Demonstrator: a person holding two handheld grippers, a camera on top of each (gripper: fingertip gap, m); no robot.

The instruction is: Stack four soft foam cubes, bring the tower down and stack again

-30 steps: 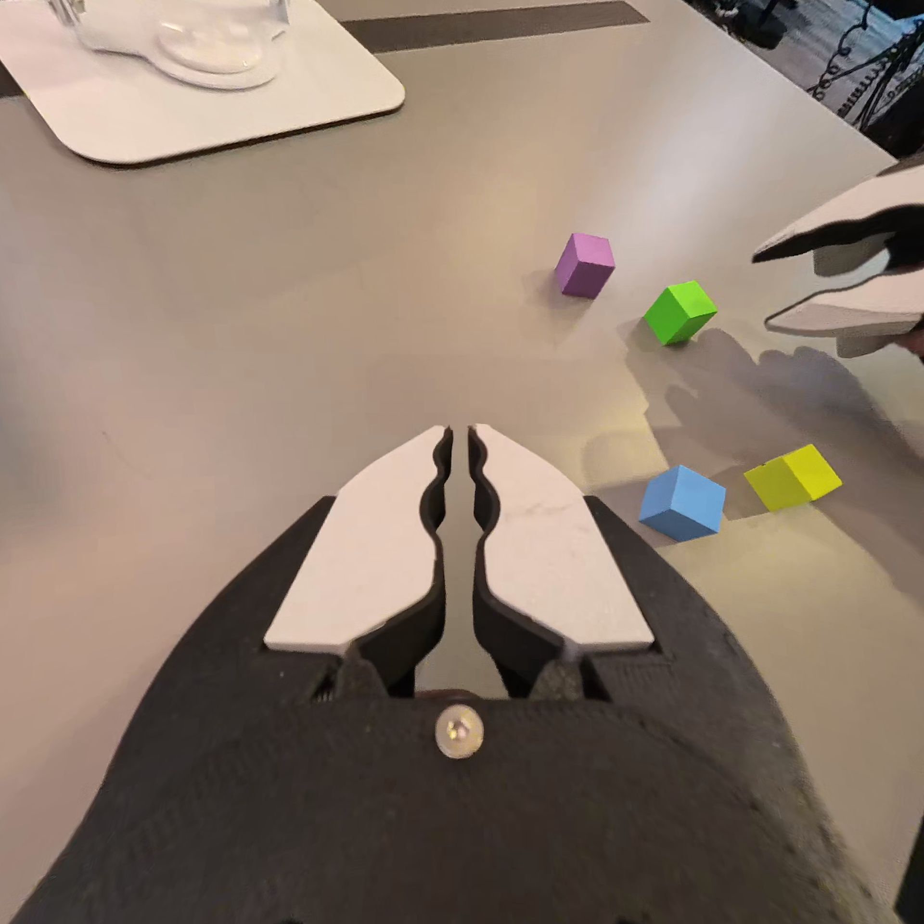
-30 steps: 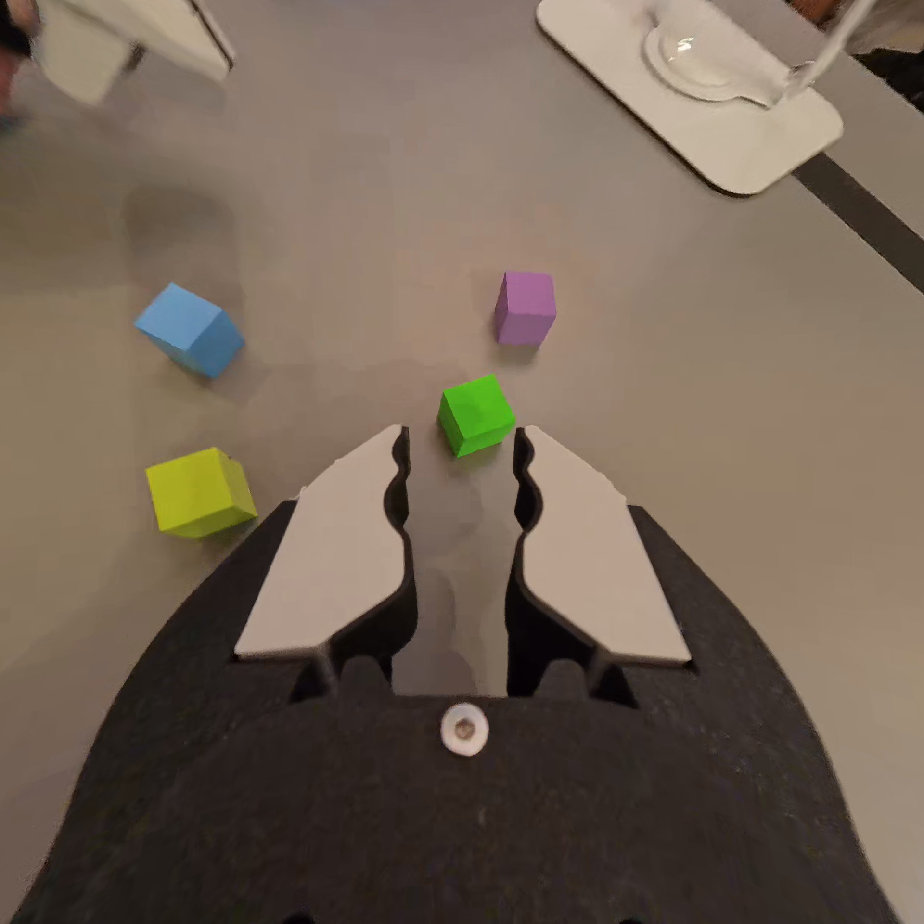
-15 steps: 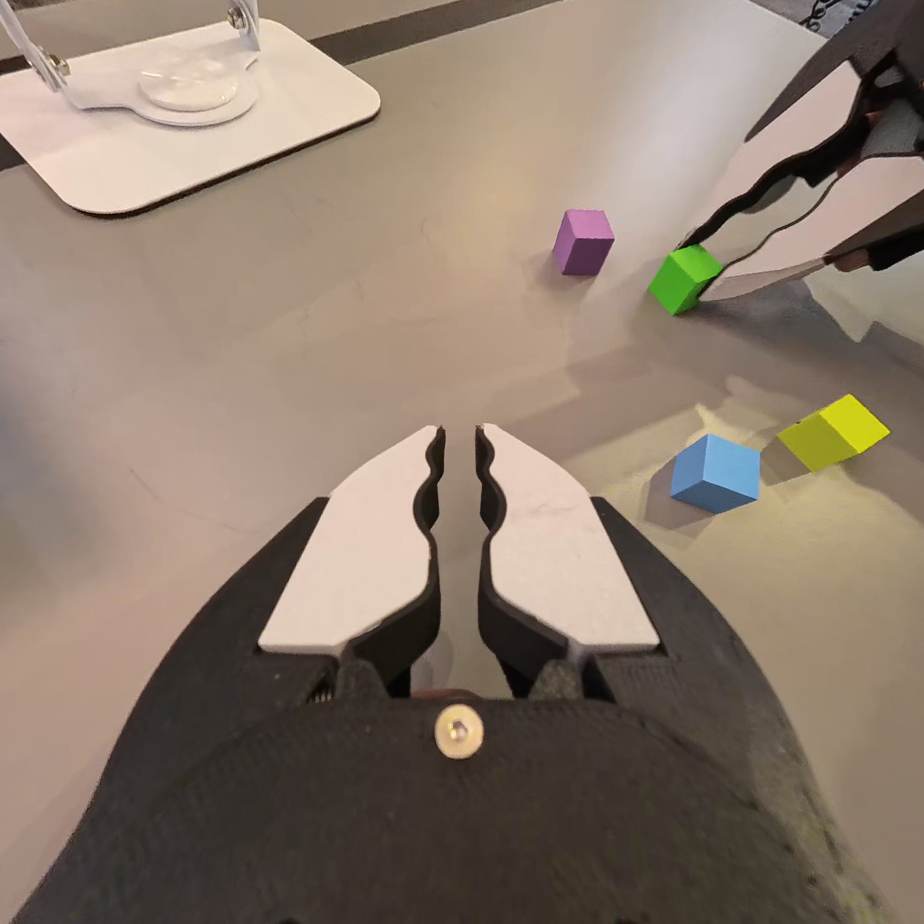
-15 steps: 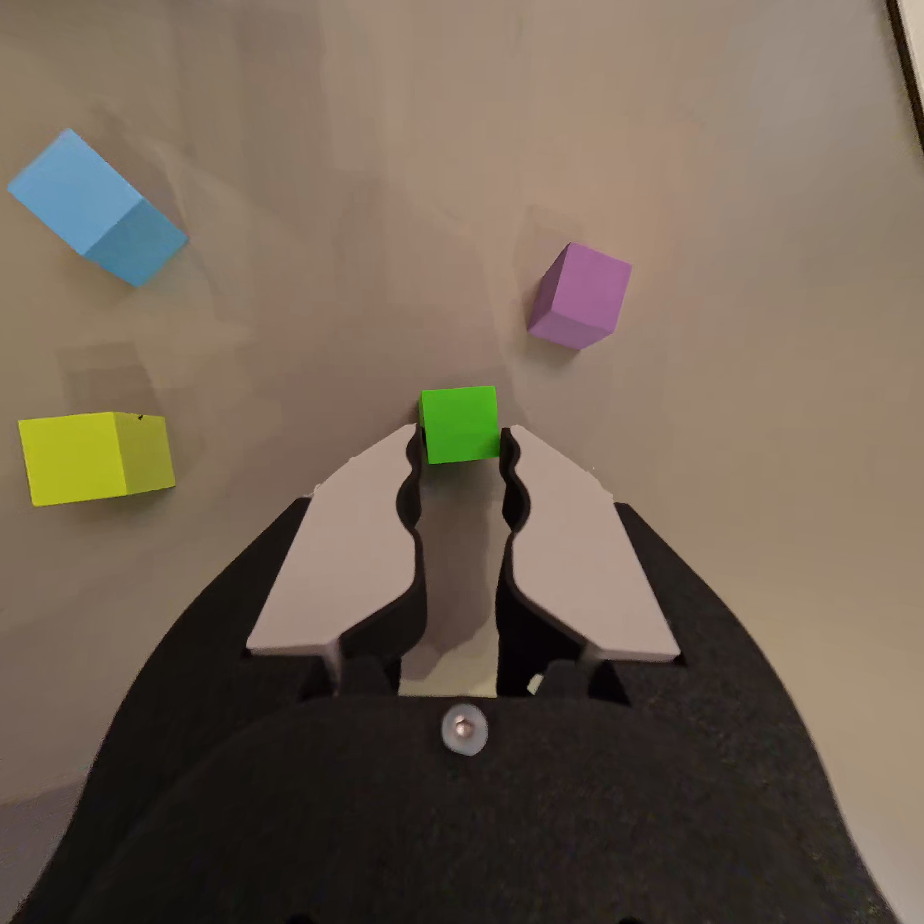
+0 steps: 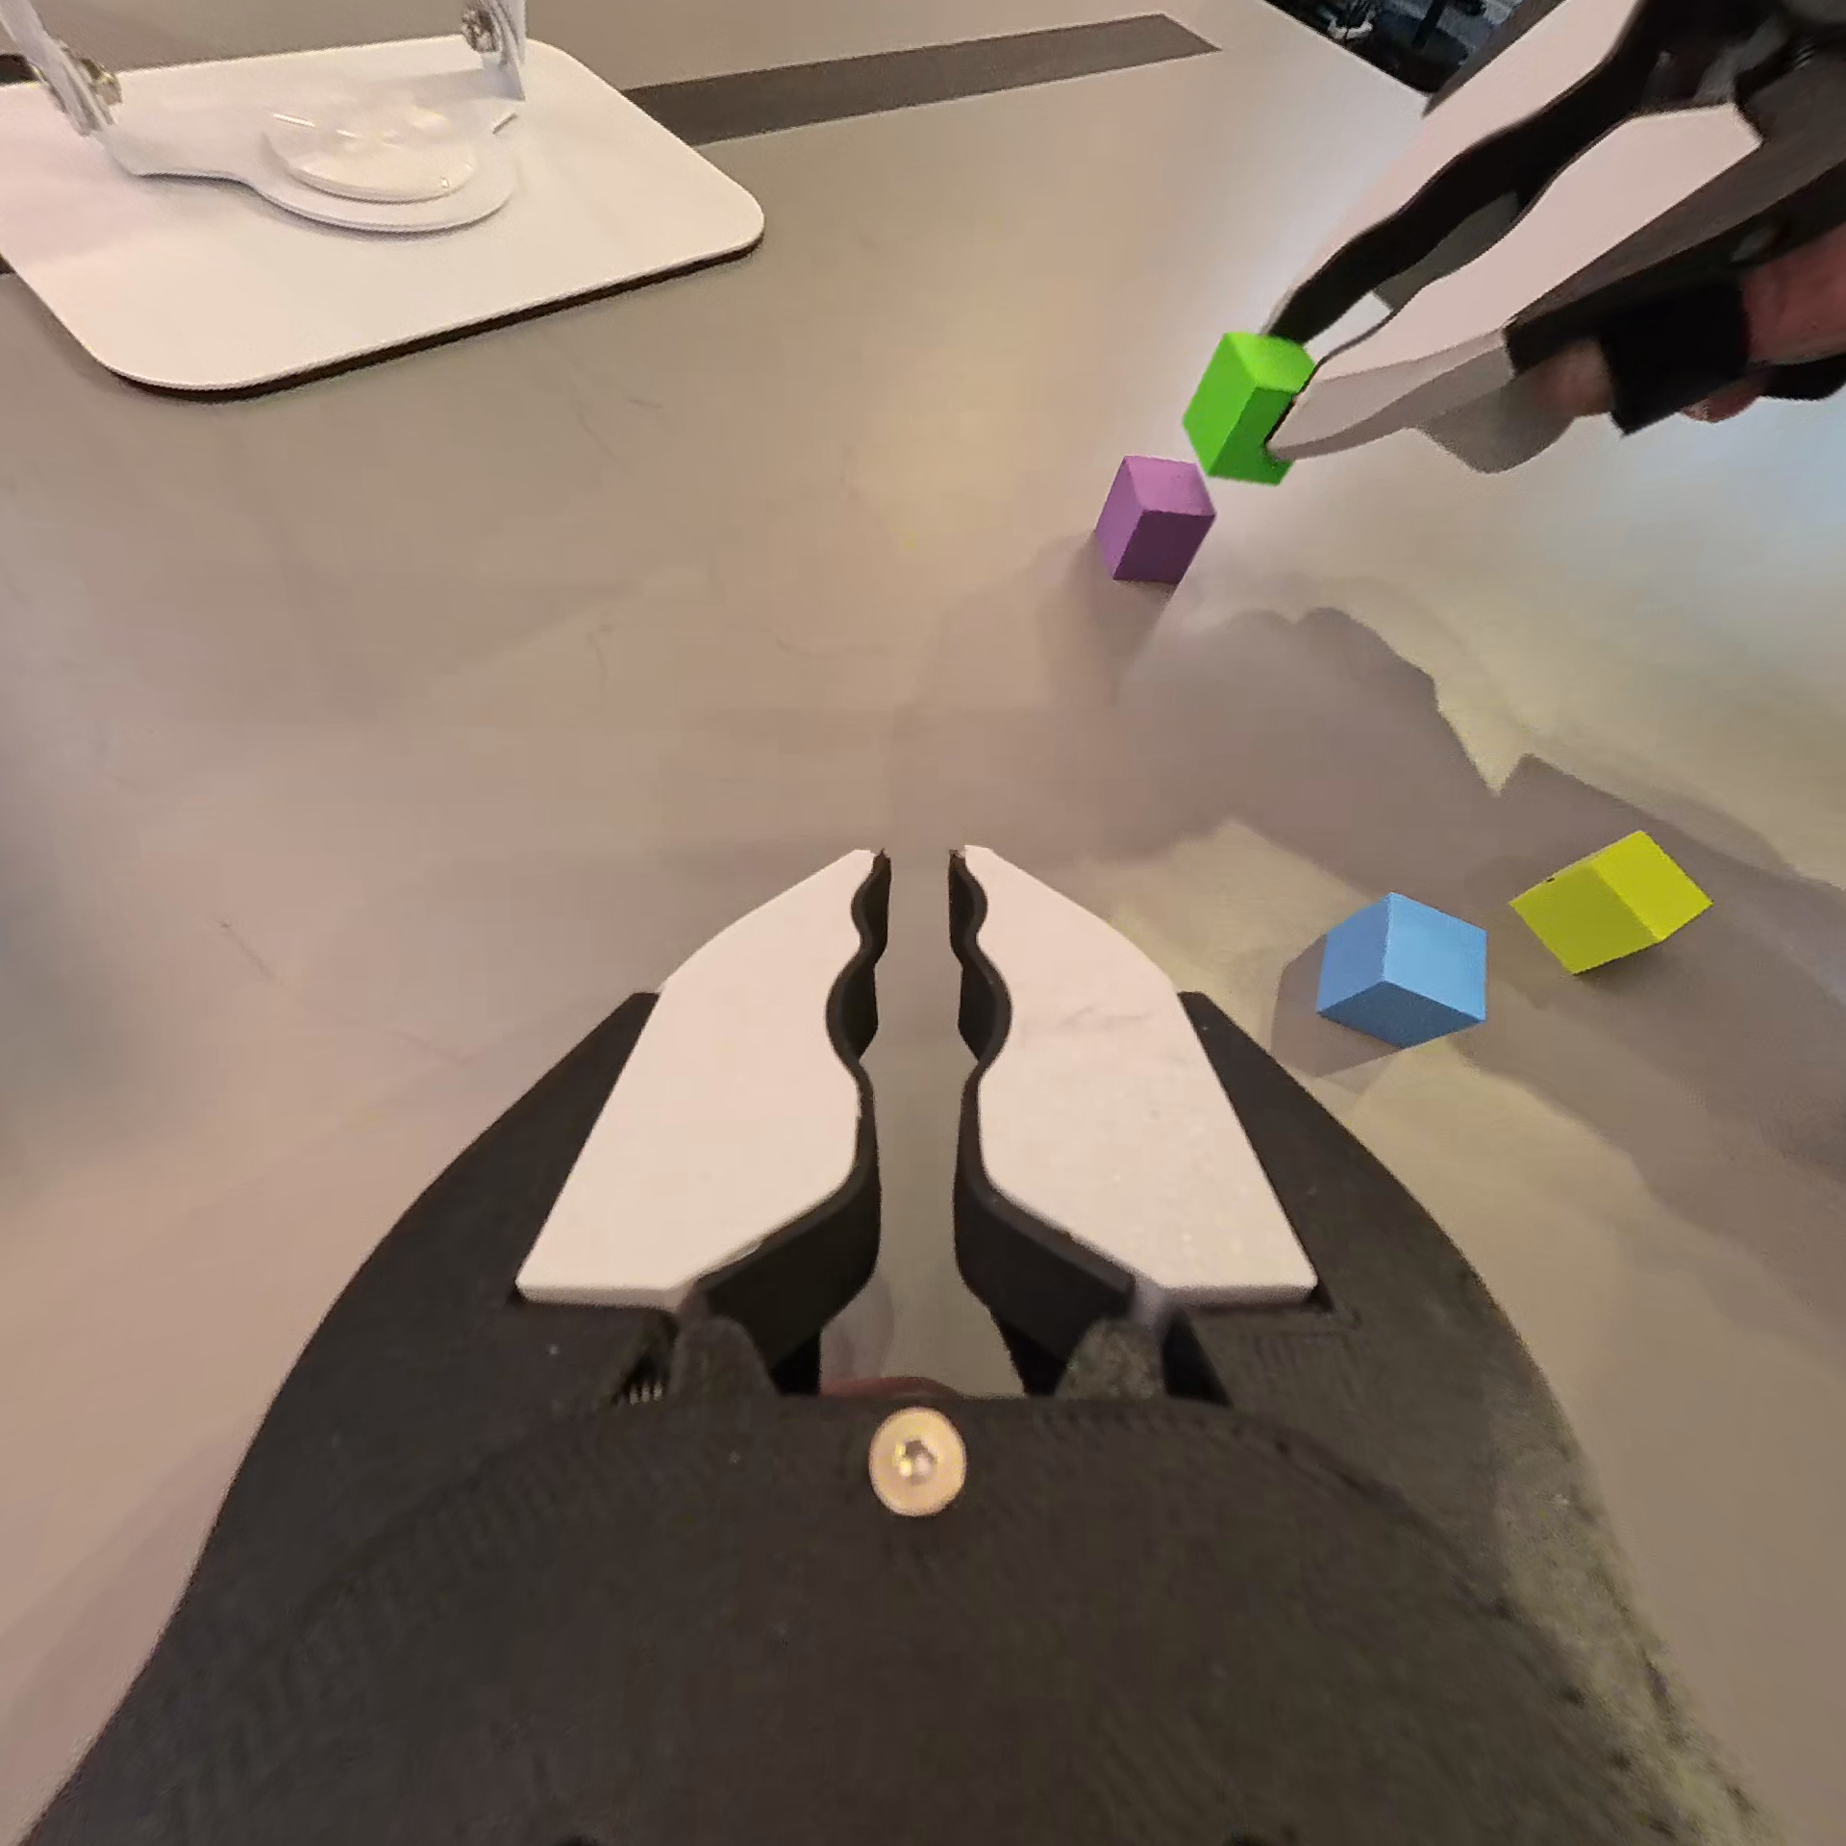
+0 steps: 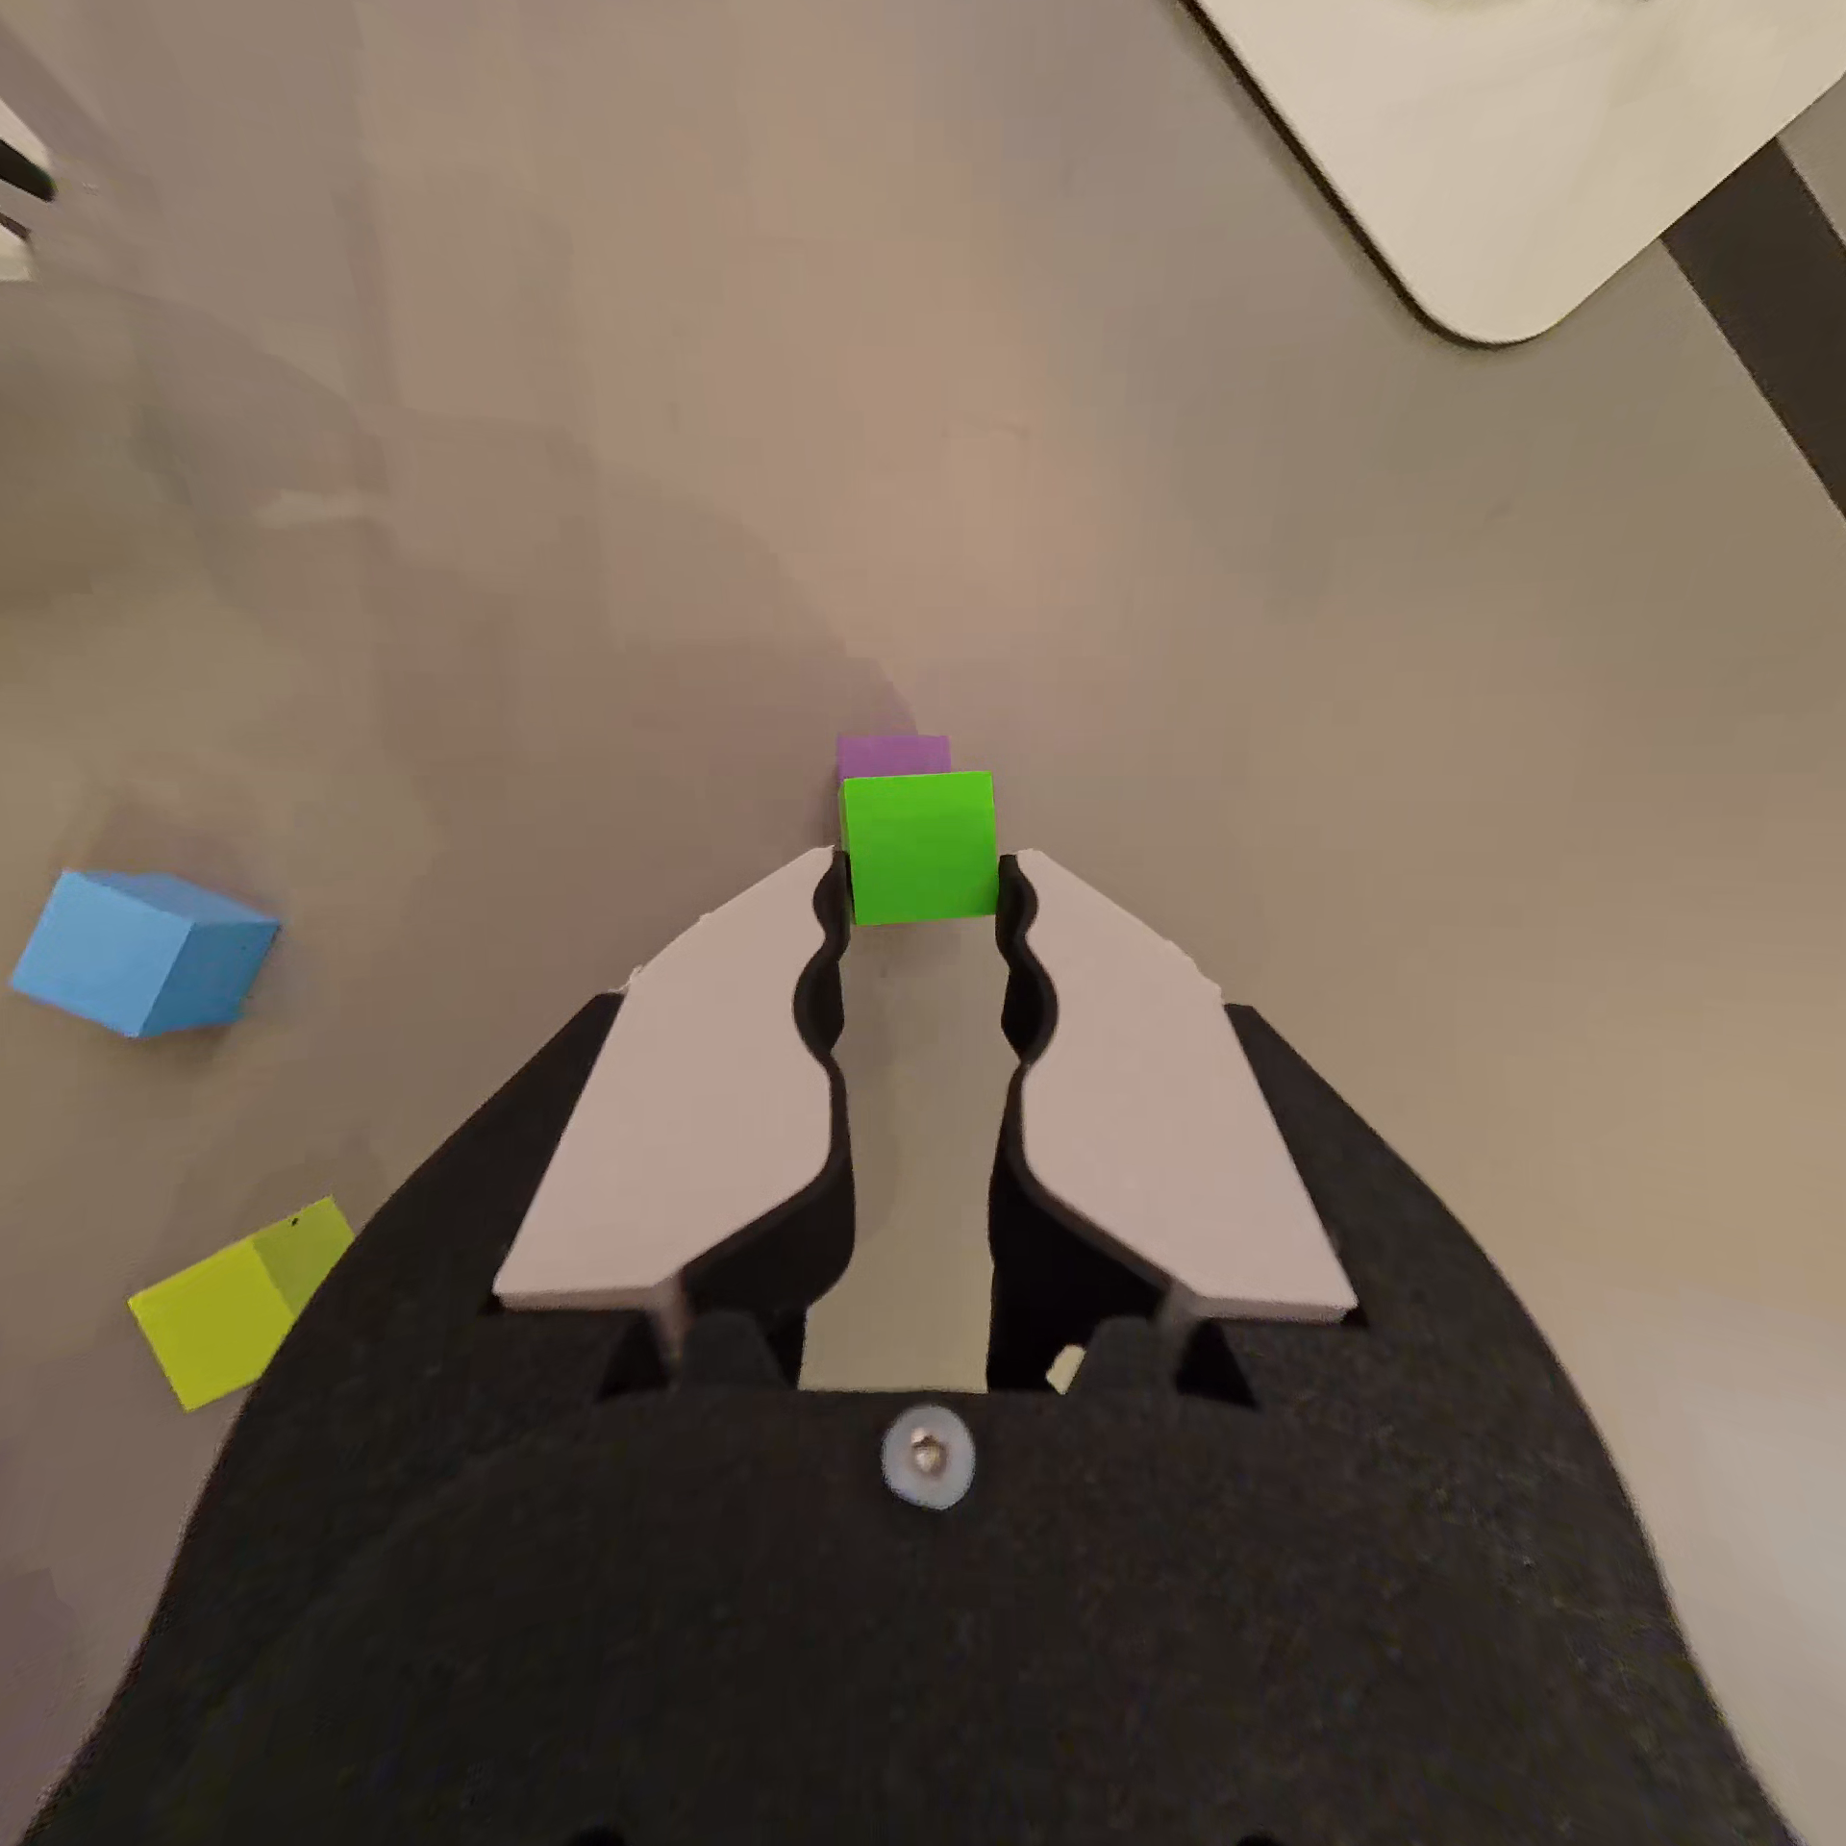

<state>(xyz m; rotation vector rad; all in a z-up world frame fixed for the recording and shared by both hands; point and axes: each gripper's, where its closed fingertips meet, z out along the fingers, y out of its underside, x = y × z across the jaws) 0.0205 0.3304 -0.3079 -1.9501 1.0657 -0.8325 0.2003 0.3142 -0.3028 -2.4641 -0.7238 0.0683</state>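
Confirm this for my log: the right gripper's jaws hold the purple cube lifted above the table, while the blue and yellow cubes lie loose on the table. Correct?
Not quite. The right gripper holds the green cube, not the purple one. The purple cube sits on the table, just below the lifted green one, as the left wrist view shows. The blue cube and yellow cube do lie loose on the table.

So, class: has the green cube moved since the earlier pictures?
Yes. The right gripper has lifted the green cube off the table and carried it toward the purple cube, which stayed put.
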